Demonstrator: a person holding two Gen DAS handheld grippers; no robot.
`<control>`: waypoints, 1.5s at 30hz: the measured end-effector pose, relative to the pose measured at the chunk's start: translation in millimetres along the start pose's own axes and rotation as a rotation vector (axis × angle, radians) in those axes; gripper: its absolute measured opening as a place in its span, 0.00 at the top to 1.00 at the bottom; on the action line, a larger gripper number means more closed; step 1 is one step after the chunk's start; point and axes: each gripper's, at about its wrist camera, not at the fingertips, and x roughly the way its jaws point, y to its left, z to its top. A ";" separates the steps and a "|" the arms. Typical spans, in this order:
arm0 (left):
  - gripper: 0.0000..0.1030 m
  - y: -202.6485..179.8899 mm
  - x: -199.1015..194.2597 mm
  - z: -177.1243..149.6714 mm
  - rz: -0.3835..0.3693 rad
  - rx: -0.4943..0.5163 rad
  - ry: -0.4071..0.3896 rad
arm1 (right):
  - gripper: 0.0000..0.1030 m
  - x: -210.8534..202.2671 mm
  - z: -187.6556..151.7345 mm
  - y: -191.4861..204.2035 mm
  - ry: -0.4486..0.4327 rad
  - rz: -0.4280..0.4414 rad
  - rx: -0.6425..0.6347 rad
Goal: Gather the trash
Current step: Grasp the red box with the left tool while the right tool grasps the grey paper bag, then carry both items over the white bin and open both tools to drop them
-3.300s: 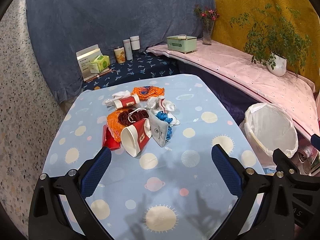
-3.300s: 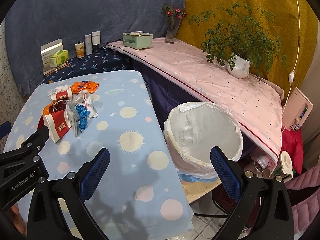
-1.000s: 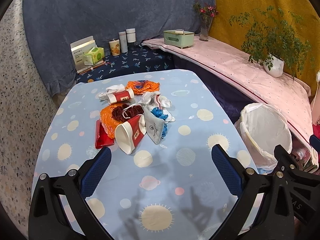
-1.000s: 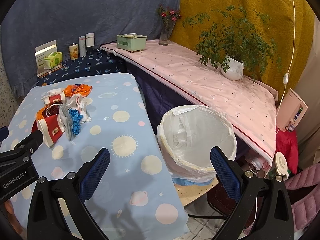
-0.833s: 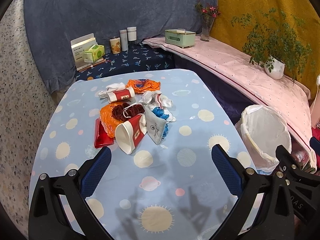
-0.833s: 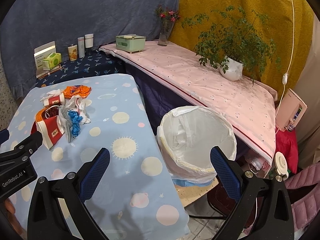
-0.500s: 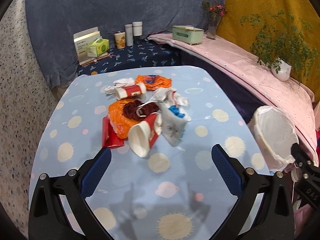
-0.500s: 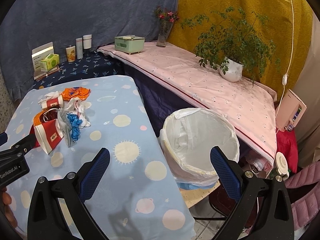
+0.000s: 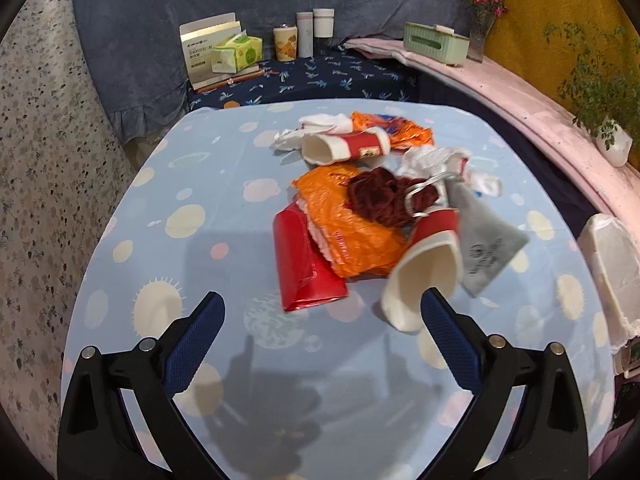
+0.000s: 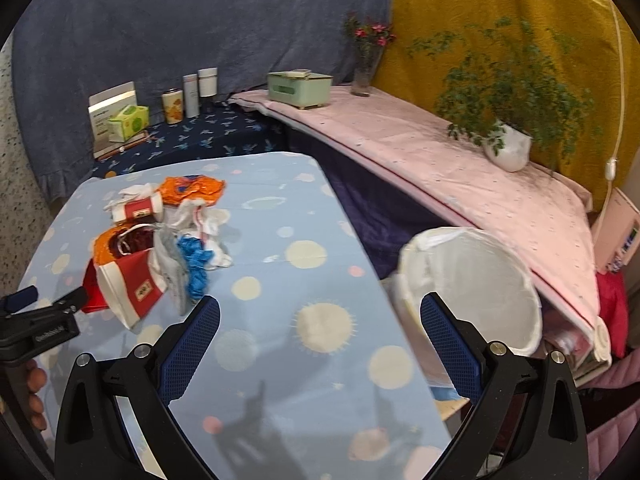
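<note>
The left gripper [image 9: 320, 308] hangs over the light blue tablecloth with suns and planets [image 9: 192, 216], jaws spread wide and holding nothing. Right in front of it is the trash pile: a flat shiny red packet [image 9: 302, 264] tucked partly under a crinkled orange plastic bag [image 9: 348, 224], with a dark red knitted clump [image 9: 380, 196] on top. A red-and-white paper cup lying on its side [image 9: 424, 272] has its open mouth almost at the right-hand finger, too blurry to say if they touch. A grey drawstring pouch [image 9: 484, 240] sits just beside that cup, and a second red-and-white paper cup [image 9: 344, 148] lies further back near an orange snack wrapper [image 9: 404, 132].

The right gripper [image 10: 320, 312] is also wide open and empty, over the table edge. The white-lined round trash bin [image 10: 472, 280] stands on the floor just beside the table.
</note>
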 end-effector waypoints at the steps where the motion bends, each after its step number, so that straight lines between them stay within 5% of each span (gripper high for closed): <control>1: 0.12 3.8 6.6 0.4 0.002 0.003 0.007 | 0.07 5.0 1.4 7.1 0.001 0.008 -0.011; 9: 0.27 32.2 43.0 5.8 -0.037 -0.047 0.062 | 0.18 48.0 9.0 51.5 0.050 0.107 -0.032; 19: 0.78 43.3 65.3 8.6 -0.088 -0.069 0.114 | 0.46 97.1 9.8 97.5 0.127 0.183 -0.081; 22: 0.93 45.6 65.5 9.1 -0.094 -0.077 0.118 | 0.63 104.5 8.7 107.7 0.147 0.208 -0.096; 27: 0.98 48.4 56.8 10.7 -0.080 -0.087 0.105 | 0.94 103.0 8.4 116.1 0.161 0.257 -0.105; 45: 1.00 10.8 -50.9 59.0 -0.154 -0.077 -0.090 | 0.96 1.1 73.1 47.0 -0.098 0.272 0.002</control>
